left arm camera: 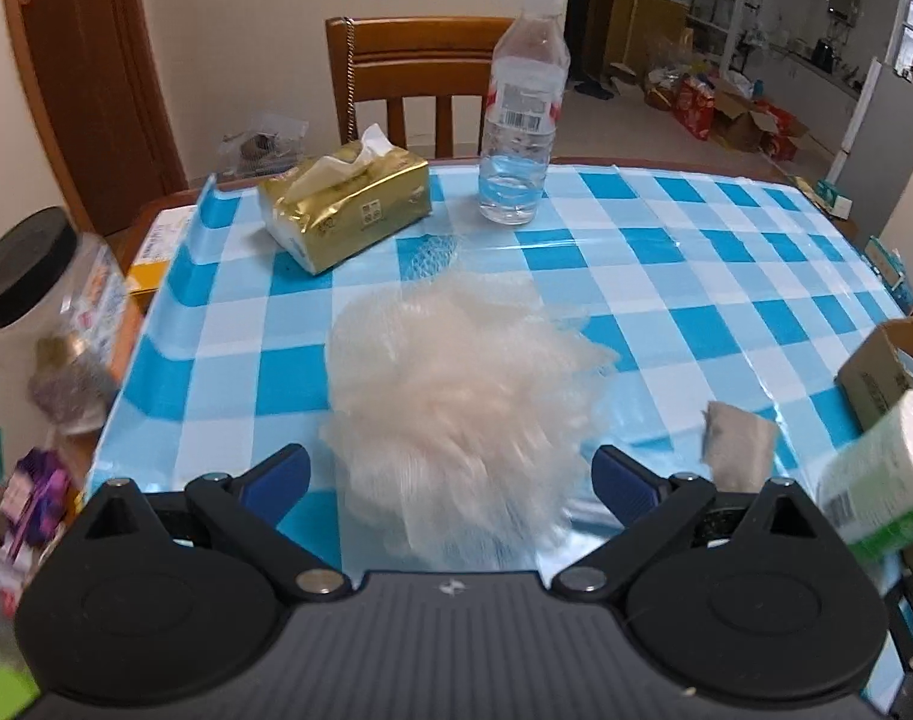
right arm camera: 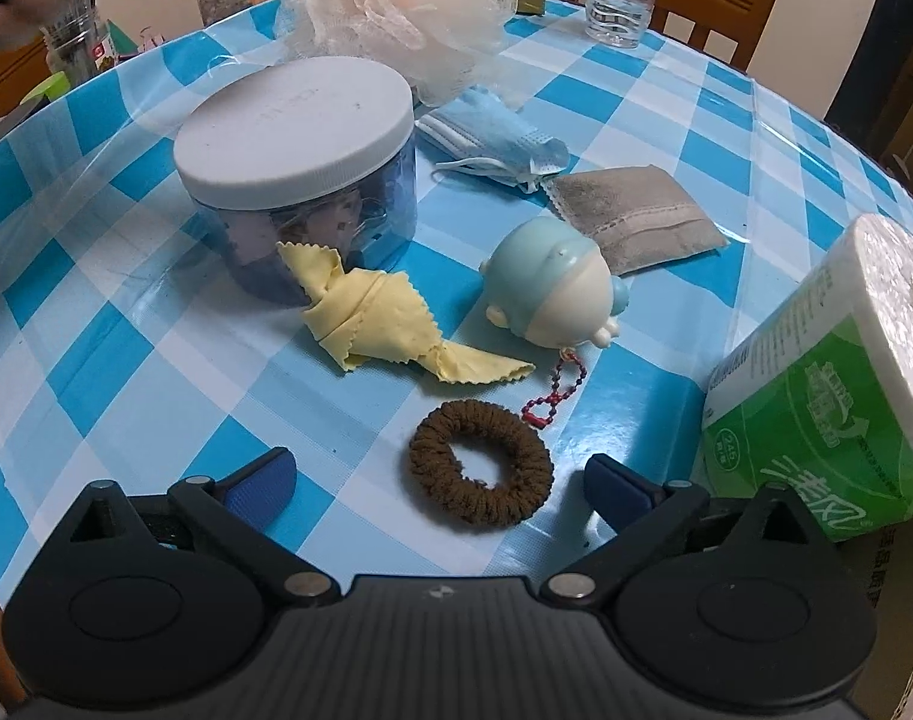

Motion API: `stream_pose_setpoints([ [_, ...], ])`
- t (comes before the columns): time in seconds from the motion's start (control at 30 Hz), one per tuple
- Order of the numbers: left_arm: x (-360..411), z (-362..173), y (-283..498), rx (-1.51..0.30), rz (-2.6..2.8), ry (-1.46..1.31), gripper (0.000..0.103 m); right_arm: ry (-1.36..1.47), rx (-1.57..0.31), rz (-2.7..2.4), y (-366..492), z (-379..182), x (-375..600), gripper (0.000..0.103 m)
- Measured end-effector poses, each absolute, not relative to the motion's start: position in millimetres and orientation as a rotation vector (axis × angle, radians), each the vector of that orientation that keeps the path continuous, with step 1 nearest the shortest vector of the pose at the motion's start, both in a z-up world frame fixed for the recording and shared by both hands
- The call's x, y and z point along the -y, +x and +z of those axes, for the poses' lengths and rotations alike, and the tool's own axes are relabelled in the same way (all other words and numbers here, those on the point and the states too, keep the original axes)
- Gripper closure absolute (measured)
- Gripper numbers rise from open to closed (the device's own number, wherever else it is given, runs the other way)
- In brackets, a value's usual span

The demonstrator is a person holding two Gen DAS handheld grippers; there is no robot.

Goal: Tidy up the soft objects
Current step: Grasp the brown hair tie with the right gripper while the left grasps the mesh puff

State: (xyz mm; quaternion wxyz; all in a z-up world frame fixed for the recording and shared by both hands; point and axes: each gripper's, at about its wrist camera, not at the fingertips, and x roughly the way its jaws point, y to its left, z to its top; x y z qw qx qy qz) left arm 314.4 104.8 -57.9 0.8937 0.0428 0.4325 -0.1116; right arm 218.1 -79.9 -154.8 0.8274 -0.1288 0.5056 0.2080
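The checked tablecloth carries everything. Largest of the soft things is the mesh bath pouf, lying mid-table just ahead of the left gripper, whose blue fingers are spread wide to either side of it and not touching it. It looks nearly weightless and springy, likely to collapse under a squeeze, so a deep bite into the dense gathered middle should hold better than a pinch on a loose outer ruffle. In the right wrist view the pouf sits at the far edge, behind a white-lidded jar; a wrapped paper roll stands at the near right. Next in size, a blue face mask and a grey cloth pouch lie right of the jar, both limp and thin, best taken at a raised fold. A crumpled yellow cloth rests against the jar's near side, beside a rounded blue toy that looks smooth and may slip. Smallest, a brown scrunchie lies between the parted fingers of the right gripper, empty too; it is soft and grippy, and one side of the ring will do.
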Motion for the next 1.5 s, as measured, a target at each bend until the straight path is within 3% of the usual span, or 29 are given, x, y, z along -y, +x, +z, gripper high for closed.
stream_pose_setpoints([
  [0.4, -116, -100, 366, -0.943, -0.252, -0.013, 0.003, -0.276, -1.053, 0.451, 214, -155, 82, 0.000],
  [0.97, -117, -120, 376, -0.959, -0.274, -0.106, 0.005, -0.274, -1.073, 0.438, 217, -154, 80, 0.001],
  [1.17, -118, -121, 377, -0.956, -0.268, -0.121, 0.005, -0.255, -1.058, 0.412, 218, -149, 81, 0.022],
  [1.5, -118, -113, 368, -0.931, -0.283, -0.148, 0.037, -0.240, -1.072, 0.370, 222, -142, 84, 0.051],
])
